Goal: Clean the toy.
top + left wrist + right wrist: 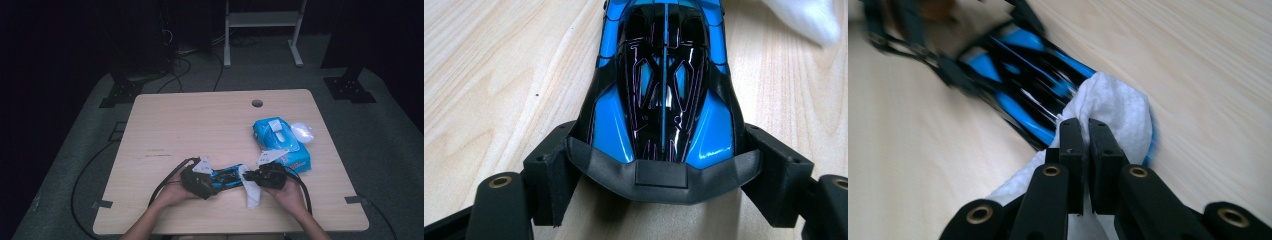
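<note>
Between the two grippers on the table (165,125) lies a blue toy car (664,85), its long axis running from one to the other. Left gripper (664,175) clamps the car's near end across its width. Right gripper (1087,137), pinched tight on a white wipe (1118,105), meets the far end, nearest for wiping.

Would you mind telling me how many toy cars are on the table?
1. The blue and black toy car lies near the table's front edge, held by the left gripper, while the right gripper presses a white wipe against its other end.
</note>
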Demonstrator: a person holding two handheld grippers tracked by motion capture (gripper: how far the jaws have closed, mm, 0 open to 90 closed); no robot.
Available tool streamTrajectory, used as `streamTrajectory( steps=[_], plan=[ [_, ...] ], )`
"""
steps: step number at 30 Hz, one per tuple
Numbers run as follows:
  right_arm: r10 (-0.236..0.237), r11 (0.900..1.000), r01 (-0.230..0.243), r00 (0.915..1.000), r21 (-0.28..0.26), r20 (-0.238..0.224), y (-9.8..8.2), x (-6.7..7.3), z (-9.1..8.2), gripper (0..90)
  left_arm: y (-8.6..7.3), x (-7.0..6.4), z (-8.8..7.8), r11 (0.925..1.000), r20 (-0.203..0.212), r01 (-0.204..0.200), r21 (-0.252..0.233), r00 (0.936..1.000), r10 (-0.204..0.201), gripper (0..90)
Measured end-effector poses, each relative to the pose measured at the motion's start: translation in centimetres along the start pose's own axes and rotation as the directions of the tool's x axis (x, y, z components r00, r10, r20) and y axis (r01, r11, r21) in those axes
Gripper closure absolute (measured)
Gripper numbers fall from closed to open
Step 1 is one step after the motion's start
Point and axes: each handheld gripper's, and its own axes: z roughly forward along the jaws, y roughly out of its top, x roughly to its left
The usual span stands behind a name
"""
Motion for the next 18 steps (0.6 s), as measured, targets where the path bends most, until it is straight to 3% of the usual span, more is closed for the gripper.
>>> streamTrajectory(
  steps=[3, 5, 10, 14, 18],
  plan=[
    [-0.044, 0.999, 0.045, 0.9982, 0.008, -0.041, 0.8, 1.2, 1.2, 85.6, 0.0, 0.0, 0.0, 1.0000, 0.001, 0.002, -0.001, 1.0000, -0.002, 24.2],
    [-0.070, 0.997, 0.070, 0.9968, 0.014, -0.038, 1.0, 1.6, 1.6, 85.5, -0.1, 0.0, 0.0, 1.0000, 0.001, 0.000, 0.000, 1.0000, 0.000, 24.2],
    [-0.026, 1.000, 0.026, 0.9989, 0.012, -0.038, 0.7, 0.8, 1.1, 85.5, 0.0, 0.0, 0.1, 1.0000, 0.001, 0.002, -0.004, 1.0000, -0.002, 24.2],
    [-0.051, 0.999, 0.050, 0.9968, -0.009, -0.061, 1.7, 1.9, 1.6, 85.6, 0.1, 0.0, 0.1, 1.0000, 0.002, 0.002, -0.003, 1.0000, -0.002, 24.2],
    [-0.099, 0.995, 0.100, 0.9908, 0.004, -0.092, 3.5, 3.5, 3.6, 85.6, 0.1, -0.1, 0.1, 1.0000, 0.001, 0.001, -0.002, 1.0000, -0.001, 24.2]
  ],
)
